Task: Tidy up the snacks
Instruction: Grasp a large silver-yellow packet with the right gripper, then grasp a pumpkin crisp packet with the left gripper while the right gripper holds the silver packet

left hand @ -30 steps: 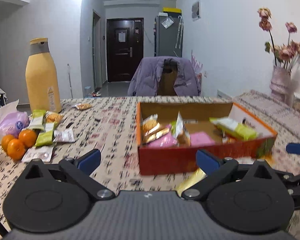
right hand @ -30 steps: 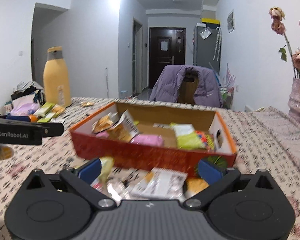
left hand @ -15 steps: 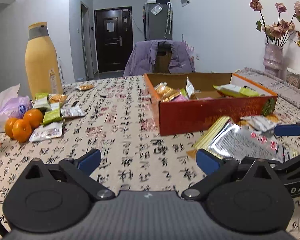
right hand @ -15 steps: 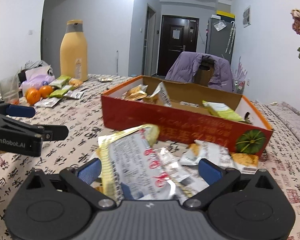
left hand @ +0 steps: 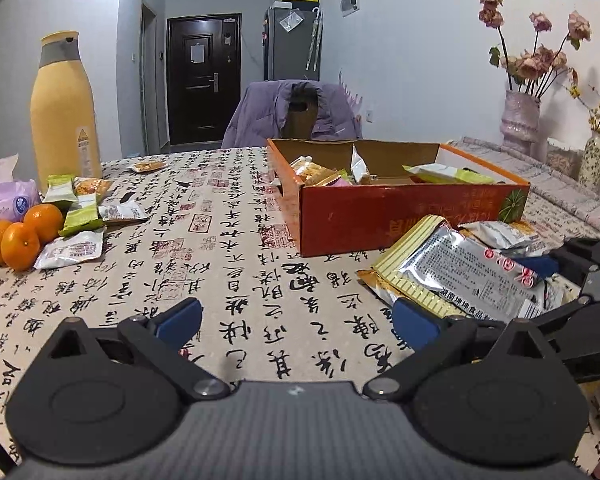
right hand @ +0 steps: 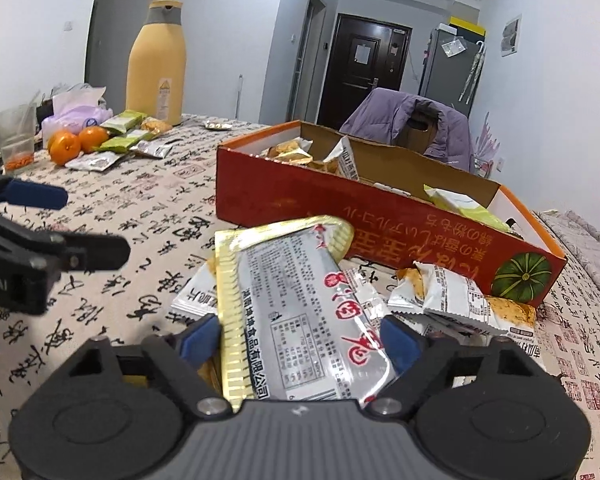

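An orange-red cardboard box [left hand: 400, 216] [right hand: 300, 200] holding several snack packets stands on the calligraphy tablecloth. A pile of loose packets lies in front of it, with a long silver and gold snack packet [right hand: 300, 300] [left hand: 472, 276] on top. My right gripper [right hand: 300, 340] straddles that packet's near end; its jaws are closing and both blue pads touch the packet's edges. My left gripper [left hand: 296, 320] hovers low over bare cloth left of the pile, open, with nothing between its fingers.
A tall yellow bottle [left hand: 64, 108], oranges [left hand: 20, 236], a tissue pack [left hand: 8, 200] and more small packets [left hand: 80, 216] sit at the far left. A plastic cup [right hand: 16, 136] stands there too. A vase of dried flowers [left hand: 520, 120] is at the right, a jacket-draped chair [left hand: 296, 112] behind.
Both grippers have sunk toward the table in front of the box. The right jaws have narrowed from wide open onto the silver and gold packet.
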A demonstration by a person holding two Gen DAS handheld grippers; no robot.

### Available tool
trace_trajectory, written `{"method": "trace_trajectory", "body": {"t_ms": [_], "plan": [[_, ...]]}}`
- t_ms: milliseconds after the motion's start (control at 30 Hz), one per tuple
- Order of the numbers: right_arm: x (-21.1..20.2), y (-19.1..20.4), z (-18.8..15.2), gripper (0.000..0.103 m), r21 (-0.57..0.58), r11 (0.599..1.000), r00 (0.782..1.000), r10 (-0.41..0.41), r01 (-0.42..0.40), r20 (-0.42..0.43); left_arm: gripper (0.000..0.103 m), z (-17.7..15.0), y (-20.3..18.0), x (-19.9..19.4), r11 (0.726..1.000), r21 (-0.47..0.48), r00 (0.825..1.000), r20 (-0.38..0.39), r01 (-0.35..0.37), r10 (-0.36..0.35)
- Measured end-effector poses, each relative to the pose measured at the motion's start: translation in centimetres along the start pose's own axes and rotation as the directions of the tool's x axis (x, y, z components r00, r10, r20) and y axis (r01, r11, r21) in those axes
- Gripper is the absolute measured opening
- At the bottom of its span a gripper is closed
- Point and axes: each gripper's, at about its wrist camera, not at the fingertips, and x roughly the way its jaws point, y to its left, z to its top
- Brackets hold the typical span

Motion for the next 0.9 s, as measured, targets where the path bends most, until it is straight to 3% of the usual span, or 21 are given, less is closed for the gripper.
{"method": "trace_trajectory", "body": {"t_ms": [33,167,333,900], "plan": [[0.0,0.0,0.0,0.076,-0.004,1.0,1.0,0.003,-0.003,-0.004,0.103,0.0,0.1,0.0,1.0,-0.004,1.0,0.001,0.003,-0.003],[-0.2,0.2,0.0,0.069,-0.018,1.0,1.0,-0.003,0.003,-0.004,0.103,0.0,0.3,0.1,1.0,-0.013,1.0,-0.001,0.015,-0.015],[-0.9,-0.2,-0.2,0.054,-0.007,1.0,1.0,0.009,-0.009,0.016,0.103,0.0,0.3,0.1,1.0,-0.015,1.0,-0.004,0.016,-0.016],[-4.4,-3.2,-0.6,0.051,0.078,0.997,0.994,-0.006,-0.003,0.109,0.103,0.3,-0.1,0.1,0.999,-0.016,0.999,-0.017,-0.044,0.044]]}}
